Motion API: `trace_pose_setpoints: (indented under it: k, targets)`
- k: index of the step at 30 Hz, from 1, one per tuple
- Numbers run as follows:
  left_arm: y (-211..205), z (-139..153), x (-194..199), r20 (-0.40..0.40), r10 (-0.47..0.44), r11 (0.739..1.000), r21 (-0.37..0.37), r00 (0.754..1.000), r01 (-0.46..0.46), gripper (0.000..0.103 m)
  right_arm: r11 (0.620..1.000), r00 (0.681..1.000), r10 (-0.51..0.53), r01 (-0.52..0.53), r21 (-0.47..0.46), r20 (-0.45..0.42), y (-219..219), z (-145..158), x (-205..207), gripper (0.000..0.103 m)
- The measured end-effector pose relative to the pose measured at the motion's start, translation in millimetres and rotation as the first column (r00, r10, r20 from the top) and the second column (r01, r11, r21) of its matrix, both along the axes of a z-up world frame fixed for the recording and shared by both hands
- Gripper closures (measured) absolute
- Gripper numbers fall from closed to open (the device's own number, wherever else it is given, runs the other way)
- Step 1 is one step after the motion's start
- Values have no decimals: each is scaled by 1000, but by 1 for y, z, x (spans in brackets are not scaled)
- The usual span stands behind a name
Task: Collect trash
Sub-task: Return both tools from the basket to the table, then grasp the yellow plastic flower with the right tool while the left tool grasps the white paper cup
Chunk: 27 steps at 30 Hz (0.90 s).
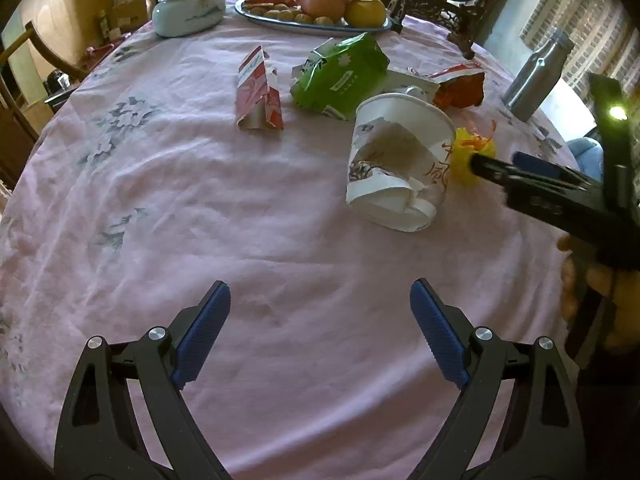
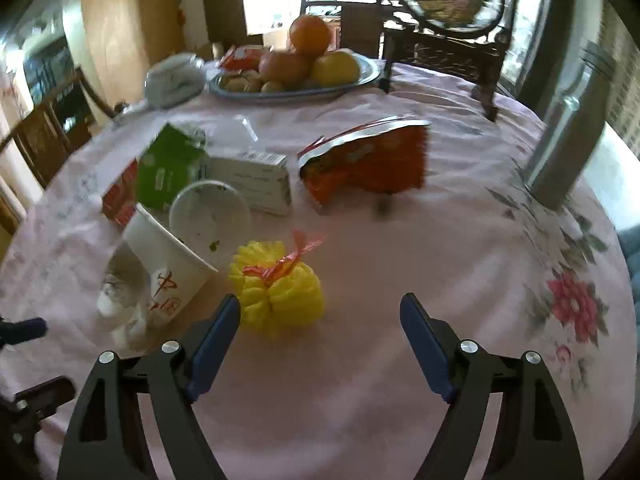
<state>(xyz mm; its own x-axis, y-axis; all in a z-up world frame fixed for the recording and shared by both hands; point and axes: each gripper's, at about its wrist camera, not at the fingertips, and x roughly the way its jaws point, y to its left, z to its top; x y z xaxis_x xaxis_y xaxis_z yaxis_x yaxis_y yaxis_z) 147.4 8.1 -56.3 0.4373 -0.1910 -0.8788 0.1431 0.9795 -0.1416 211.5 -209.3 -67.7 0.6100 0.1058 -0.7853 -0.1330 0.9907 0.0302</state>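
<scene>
Trash lies on the pink tablecloth: a crushed white paper cup on its side, a yellow foam fruit net, a green wrapper, a red-and-white carton and an orange snack bag. My left gripper is open and empty, short of the cup. In the right wrist view my right gripper is open, just before the yellow net, beside the cup. The orange bag, a white box and the green wrapper lie farther back. The right gripper shows in the left view, touching the net.
A fruit plate with oranges, a lidded white dish, a dark carved ornament stand and a steel bottle stand at the back and right. Wooden chairs surround the table.
</scene>
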Motion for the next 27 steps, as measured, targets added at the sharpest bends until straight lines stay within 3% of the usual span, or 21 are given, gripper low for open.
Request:
trace_pose_setpoints:
  k: [4,5,6,8,9,11,16,23,27]
  targets:
    - [1,3,0,7,1,1000,16,1000,-1,15,999,999,28,-28,16,-16,10,-7,14,38]
    - [1,4,0,10,3,1000,19,1000,-3,15,999,999,39,-39,16,-16,14,-8,15,48]
    - [1,4,0,12,5,1000,20,1000,-5,15,998,998,53,-53,21,-18,16,-9,16,67]
    - [1,6,2,16,11,1000,26,1000,-11,15,997,998,64,-64,53,-6,16,-7,14,74]
    - [1,7,3,18,14,1000,27,1000,-14,15,996,998,58,-58,74,-2,12,-4,11,84]
    - [-2,9,5,19,16,999,28,1000,-16,15,994,999,39,-40,100,11,6,2,4,89]
    - [-16,14,11,31,-2,999,49,1000,1,15,987,999,5,-11,157,43,-16,16,-25,89]
    - [-45,18,34,71,-28,994,103,997,21,14,966,999,-10,-2,258,45,-43,9,-43,89]
    - [-60,7,54,37,-44,991,129,998,39,14,954,999,-25,13,298,38,-57,6,-43,89]
